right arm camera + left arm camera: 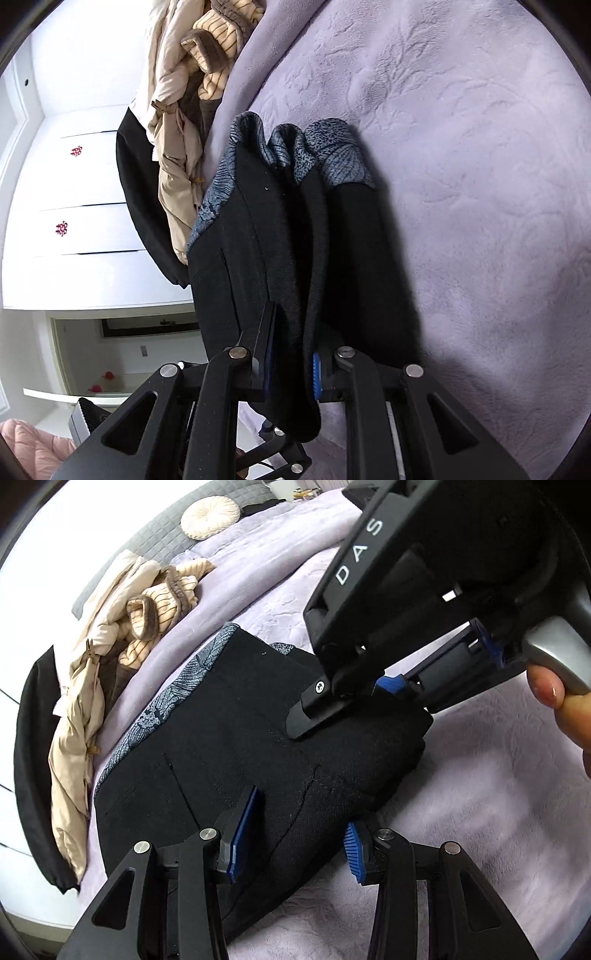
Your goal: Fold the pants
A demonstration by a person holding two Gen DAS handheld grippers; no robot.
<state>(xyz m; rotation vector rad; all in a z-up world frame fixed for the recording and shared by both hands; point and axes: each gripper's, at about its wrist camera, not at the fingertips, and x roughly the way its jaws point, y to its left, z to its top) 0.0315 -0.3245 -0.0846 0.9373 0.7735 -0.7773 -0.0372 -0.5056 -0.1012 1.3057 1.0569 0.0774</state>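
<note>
Left gripper [301, 843] first: jaws spread wide, straddling the near edge of the pants [236, 746] with blue pads on either side of the fabric and not pinching it. Right gripper [345, 698] reaches in from the upper right in my left view and is clamped on the far right corner of the bundle. My right wrist view confirms it: right gripper [291, 363] has both pads closed on a thick black fold, cloth bulging out below the fingers.

Pants [280, 229] are already folded into a compact black stack lying on the lilac blanket [461, 812], grey patterned lining showing along the left edge and far end, 3 layered tips visible there. Pile of beige and striped clothes [122, 627] sits just beyond the left edge, apart from the stack.

Key relation: the stack's long axis runs away from my right gripper and across in front of my left. Right holds 1 end; left is nearer the middle. My guess is the left needs to close before any further fold or lift.
</note>
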